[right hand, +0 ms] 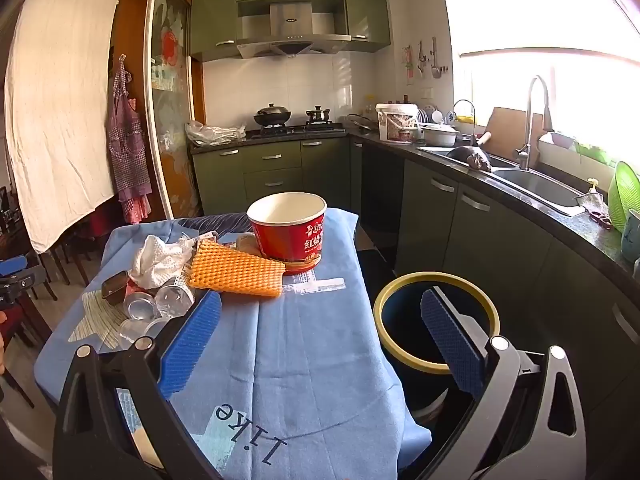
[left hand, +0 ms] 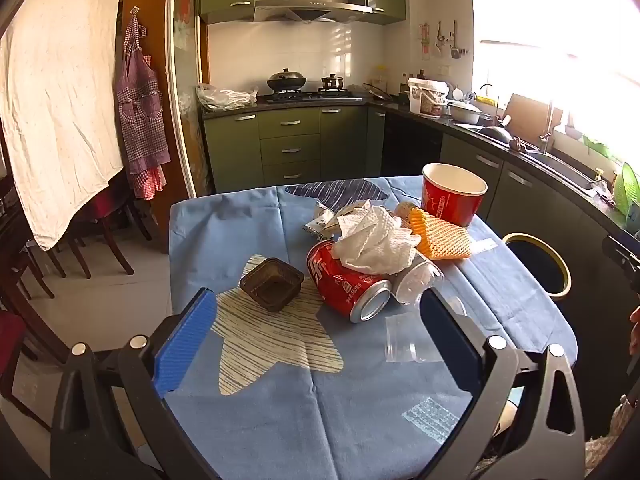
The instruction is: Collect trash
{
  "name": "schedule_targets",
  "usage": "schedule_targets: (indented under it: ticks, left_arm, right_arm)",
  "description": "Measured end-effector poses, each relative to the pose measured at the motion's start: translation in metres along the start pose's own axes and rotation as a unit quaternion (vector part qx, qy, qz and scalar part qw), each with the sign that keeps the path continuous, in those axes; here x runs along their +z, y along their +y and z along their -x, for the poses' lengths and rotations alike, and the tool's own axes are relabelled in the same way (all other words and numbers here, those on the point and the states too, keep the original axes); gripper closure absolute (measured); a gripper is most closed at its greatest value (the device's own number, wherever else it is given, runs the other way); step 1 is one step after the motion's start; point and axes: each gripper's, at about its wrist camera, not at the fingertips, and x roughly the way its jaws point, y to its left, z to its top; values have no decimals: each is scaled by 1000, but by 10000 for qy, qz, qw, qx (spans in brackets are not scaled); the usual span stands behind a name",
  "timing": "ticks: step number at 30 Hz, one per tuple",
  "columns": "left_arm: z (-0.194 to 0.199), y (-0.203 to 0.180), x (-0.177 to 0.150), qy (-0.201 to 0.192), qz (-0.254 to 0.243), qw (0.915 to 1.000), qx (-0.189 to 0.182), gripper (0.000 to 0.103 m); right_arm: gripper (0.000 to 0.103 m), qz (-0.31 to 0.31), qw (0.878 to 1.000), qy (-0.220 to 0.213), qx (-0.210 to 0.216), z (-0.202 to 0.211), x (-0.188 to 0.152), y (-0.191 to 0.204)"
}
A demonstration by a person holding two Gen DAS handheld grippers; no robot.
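Home kitchen. Green cabinets (right hand: 276,168) run along two walls under a dark countertop (right hand: 532,196); steel range hood (right hand: 290,36) over a gas hob with a wok (right hand: 273,114). Sink (right hand: 536,186) and tall faucet (right hand: 534,120) by a bright window. Checked apron (left hand: 140,112) hangs near the doorway

left wrist view: sitting at the near left of the table (left hand: 240,216), facing far across it toward the stove | right wrist view: sitting nearer the right edge, over the bin (right hand: 438,322), facing likewise | both sharing: red cup (left hand: 452,196), orange mesh (right hand: 236,270)
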Motion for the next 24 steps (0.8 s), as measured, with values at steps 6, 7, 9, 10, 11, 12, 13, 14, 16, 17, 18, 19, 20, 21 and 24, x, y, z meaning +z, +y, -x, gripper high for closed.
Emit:
schedule_targets:
  ticks: [6,7,9,10,11,12,13,14,16,17,18,19,20,21,24]
  left_arm:
    - [-1,0,0,21,39,10000,-17,6]
    - [-1,0,0,22,40,10000,-18,6]
    - [-2,-1,-1,34,40,10000,-15,6]
    - [0,1,0,16,53,10000,-32,6]
    - [0,0,0,18,50,10000,-27,6]
    - [0,0,0,16,44,10000,-28,6]
    - [1,-1,0,13,35,10000,-28,6]
    - [1,-1,0,11,28,10000,-23,6]
    - [0,1,0,25,59,10000,-37,6]
    - [0,1,0,26,62,10000,-33,6]
    - [0,1,0,26,63,10000,-36,6]
    - [0,0,0,32,60,10000,-41,6]
    - [0,0,0,37,58,10000,-47,6]
    - [1,-1,0,41,56,10000,-51,6]
    - [1,-4,0,47,46,10000,-49,6]
  right_arm:
    - [4,-23,10000,-3,15,0,0,-2]
    - [4,-29,10000,2,16,-1,0,-3]
    - [4,-33,10000,6,11,0,2,-6]
    - [4,19,10000,22,6,-1,-2,2]
    - [4,12,10000,15,10,-1,-2,2]
    - [4,5,10000,5,8,-1,-2,1]
    - [4,-2,10000,-4,3,-1,-2,0]
    - [4,-7,10000,-9,1,-1,-3,0]
    - [4,-20,10000,-12,4,-1,-3,-2]
    - [4,-25,10000,-14,2,-1,-3,-3]
    - [4,20,10000,1,1,-2,-1,1]
    - [4,21,10000,3,-2,-3,-2,1]
    - [4,19,10000,5,-1,-3,-2,0]
    - [4,18,10000,3,11,-2,-2,0]
    - [4,16,10000,6,18,-3,-3,-1]
